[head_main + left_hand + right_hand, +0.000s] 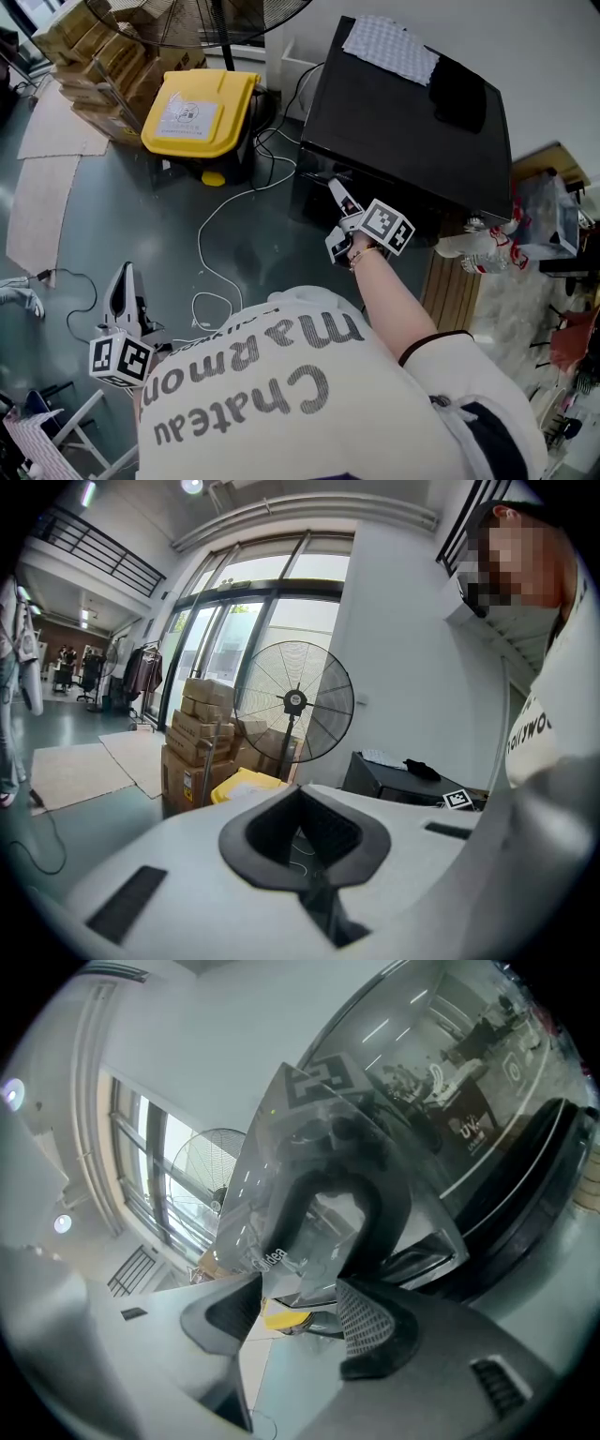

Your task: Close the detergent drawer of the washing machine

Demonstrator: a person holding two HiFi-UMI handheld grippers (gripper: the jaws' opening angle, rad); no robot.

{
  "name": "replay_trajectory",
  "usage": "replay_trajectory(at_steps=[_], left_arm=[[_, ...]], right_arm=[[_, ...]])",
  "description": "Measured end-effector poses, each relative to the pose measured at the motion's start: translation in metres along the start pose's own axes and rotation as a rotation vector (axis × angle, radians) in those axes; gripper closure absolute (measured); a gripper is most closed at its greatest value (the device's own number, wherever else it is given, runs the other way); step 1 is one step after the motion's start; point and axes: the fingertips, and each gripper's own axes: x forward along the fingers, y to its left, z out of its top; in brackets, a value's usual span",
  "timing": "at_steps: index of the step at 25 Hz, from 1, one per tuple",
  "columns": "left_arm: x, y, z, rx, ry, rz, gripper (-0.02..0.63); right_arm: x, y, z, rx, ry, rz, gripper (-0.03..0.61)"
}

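Black washer: its glossy drawer front sits just ahead of the right gripper, between its 2 parted jaws. Left gripper is closed, empty, well apart.

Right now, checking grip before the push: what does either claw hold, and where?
Nothing. The right claw stands open around the front edge of the detergent drawer; the left claw is shut, empty.

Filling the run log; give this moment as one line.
right gripper: jaws open, at detergent drawer front | left gripper: jaws shut, idle at side
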Motion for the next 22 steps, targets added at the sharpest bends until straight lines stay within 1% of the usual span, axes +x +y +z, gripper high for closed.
replay_trajectory(at_steps=[6, 10, 15, 17, 20, 22], left_arm=[[-0.007, 0.003, 0.0, 0.006, -0.01, 0.0, 0.606], [-0.019, 0.006, -0.006, 0.003, -0.008, -0.009, 0.606], [-0.036, 0.005, -0.002, 0.02, -0.011, -0.036, 0.606], [-0.046, 0.007, -0.002, 0.016, -0.01, -0.038, 0.606], [-0.064, 0.012, 0.0, 0.003, -0.01, -0.028, 0.606], [-0.076, 0.015, 0.001, 0.009, -0.005, -0.031, 0.606]], right_arm=[[0.002, -0.001, 0.004, 0.067, -0.043, -0.008, 0.31], [0.001, -0.001, 0.002, 0.083, -0.049, -0.03, 0.308], [0.0, -0.002, 0.002, 0.089, -0.049, -0.074, 0.308], [-0.002, -0.005, 0.003, 0.072, -0.042, -0.107, 0.308], [-0.009, -0.006, 0.005, 0.009, -0.042, -0.173, 0.308], [-0.017, 0.0, 0.008, -0.003, -0.067, -0.181, 0.308]])
